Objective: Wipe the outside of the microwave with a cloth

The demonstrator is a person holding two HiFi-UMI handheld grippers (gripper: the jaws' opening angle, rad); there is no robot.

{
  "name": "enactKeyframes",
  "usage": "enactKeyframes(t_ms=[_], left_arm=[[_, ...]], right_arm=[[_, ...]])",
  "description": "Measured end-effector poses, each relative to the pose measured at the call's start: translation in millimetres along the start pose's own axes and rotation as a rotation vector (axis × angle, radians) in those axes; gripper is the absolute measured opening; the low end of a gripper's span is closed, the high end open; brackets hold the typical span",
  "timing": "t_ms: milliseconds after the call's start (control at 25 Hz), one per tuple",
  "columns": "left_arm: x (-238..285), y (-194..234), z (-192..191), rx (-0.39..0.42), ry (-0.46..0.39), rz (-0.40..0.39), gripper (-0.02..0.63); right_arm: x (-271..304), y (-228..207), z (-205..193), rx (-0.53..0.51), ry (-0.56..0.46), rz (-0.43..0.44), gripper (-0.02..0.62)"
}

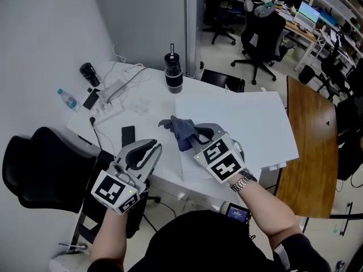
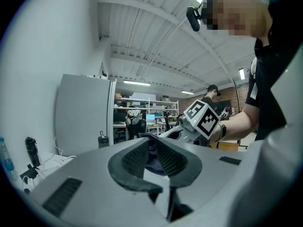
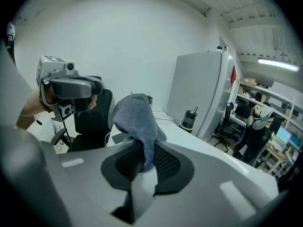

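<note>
- My right gripper (image 3: pixel 144 159) is clenched on the cloth (image 3: pixel 136 115); its grey-blue fold stands up out of the jaws.
- My left gripper (image 1: pixel 148 152), at eight o'clock of the cloth, has its jaws partly apart and grasps nothing.
- The cloth is held over the near part of the white surface (image 1: pixel 153 103); a black flask (image 1: pixel 173 72) stands at twelve o'clock.
- No microwave shows in any view, so I judge the cloth is in hand and all the wiping is left.

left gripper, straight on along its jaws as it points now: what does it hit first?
Probably the blue cloth pinched in the right gripper: it shows dead ahead, beyond the left gripper's open jaws. Distance unclear.
</note>
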State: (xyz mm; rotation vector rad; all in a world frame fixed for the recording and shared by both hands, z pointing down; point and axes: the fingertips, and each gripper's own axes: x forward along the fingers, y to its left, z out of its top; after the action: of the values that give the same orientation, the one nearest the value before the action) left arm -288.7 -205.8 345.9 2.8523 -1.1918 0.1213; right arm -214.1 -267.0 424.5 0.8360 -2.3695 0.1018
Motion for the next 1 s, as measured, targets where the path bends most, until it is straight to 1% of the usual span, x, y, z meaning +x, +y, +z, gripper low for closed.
enactKeyframes(t_ms=[80,200,320,560,1000], left_arm=[[-0.2,-3.3,0.9,0.002,-0.013,0.018,0.041],[2.6,-8.7,1.8,0.012,-0.018,0.046,0.012],[9.9,-18.6,0.7,0.016,-0.01,0.063,0.005],[29.0,-41.1,1.6,0.023,0.0,0.064,0.005],[78.4,-97.6,13.6,0.046,0.024,0.048,0.005]], right_arm=[[-0.8,-6.7,-5.7,-0.005,0.024,-0.021,0.044],[-6.1,-18.1,-14.1,0.015,0.037,-0.038,0.044],[-15.7,-30.1,-23.8,0.034,0.038,-0.053,0.044],[-35.0,-55.9,-44.7,0.051,0.04,-0.082,0.044],[-94.1,-123.1,-95.2,0.108,0.05,-0.149,0.044]])
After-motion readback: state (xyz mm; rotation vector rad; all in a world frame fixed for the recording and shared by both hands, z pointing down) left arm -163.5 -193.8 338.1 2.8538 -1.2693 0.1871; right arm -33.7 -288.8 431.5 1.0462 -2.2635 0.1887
